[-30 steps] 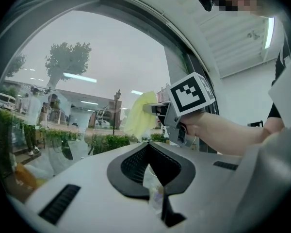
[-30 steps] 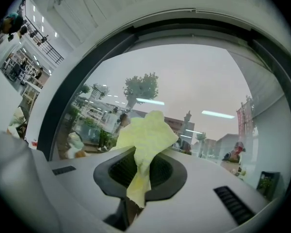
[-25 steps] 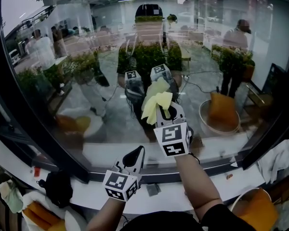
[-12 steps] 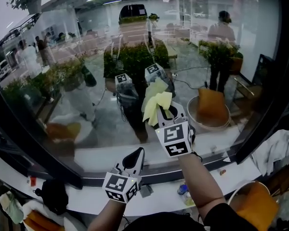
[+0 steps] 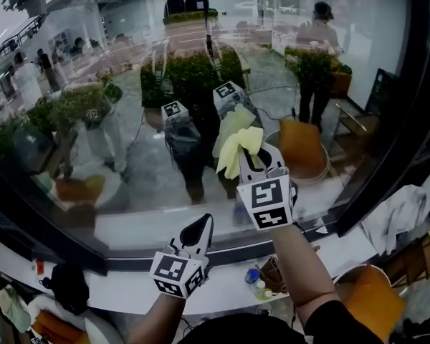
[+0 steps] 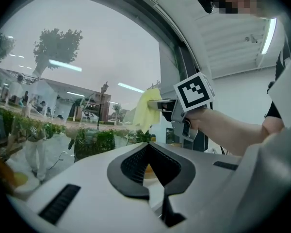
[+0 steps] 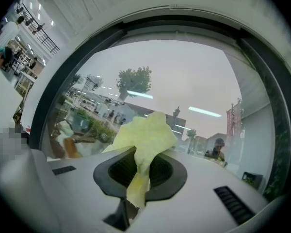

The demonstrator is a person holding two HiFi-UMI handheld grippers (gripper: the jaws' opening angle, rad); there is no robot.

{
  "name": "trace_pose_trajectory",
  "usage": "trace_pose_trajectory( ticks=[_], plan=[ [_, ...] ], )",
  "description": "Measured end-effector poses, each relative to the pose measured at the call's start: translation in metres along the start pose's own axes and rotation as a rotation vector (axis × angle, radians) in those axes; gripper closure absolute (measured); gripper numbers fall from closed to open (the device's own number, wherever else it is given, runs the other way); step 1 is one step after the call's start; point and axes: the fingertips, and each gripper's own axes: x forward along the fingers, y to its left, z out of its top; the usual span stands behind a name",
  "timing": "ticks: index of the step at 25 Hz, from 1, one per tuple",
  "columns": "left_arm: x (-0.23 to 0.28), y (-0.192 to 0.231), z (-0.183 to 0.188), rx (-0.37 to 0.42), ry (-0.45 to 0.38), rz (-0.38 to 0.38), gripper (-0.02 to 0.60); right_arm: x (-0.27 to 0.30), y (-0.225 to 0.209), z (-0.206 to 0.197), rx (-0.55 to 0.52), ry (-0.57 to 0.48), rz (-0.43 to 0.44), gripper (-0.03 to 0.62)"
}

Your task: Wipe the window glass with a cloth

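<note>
- Nearest, at the lower centre of the head view, the left claw (image 5: 198,229) hangs low over the white worktop (image 5: 122,292) under the window. Its jaws are together, with nothing between them, and it touches nothing.
- Just above it, the right claw (image 5: 252,165) is clamped on a crumpled pale yellow cloth (image 5: 238,143). The right gripper view shows the cloth (image 7: 144,132) pinched between the jaws, its loose end fanned out ahead of them.
- Compared with a second ago, the cloth has slid toward the right of the frame, closer to the orange chair (image 5: 299,145) seen beyond the pane. I read that as a wiping stroke under way.
- Farthest, the large clear window glass (image 5: 129,156) meets the cloth's front at mid-frame. Contact looks likely, though I cannot confirm it.
</note>
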Motion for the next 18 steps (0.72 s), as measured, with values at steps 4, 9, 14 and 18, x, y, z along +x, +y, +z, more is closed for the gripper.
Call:
trace_pose_trajectory(
  ticks=[4,9,14,18],
  plan=[
    [0.031,-0.034,0.004,0.003,0.021,-0.037,0.574,-0.015,-0.053,-0.018,0.010,0.020,-0.043,0.543],
    [0.067,-0.071,0.009,0.029,0.035,-0.080,0.575,-0.033,-0.114,-0.047,0.031,0.044,-0.101,0.543],
    [0.109,-0.115,0.008,0.057,0.016,-0.115,0.574,-0.058,-0.184,-0.087,0.019,0.087,-0.172,0.543],
    [0.171,-0.184,0.004,0.057,0.020,-0.139,0.574,-0.085,-0.269,-0.133,0.022,0.103,-0.193,0.543]
  ],
)
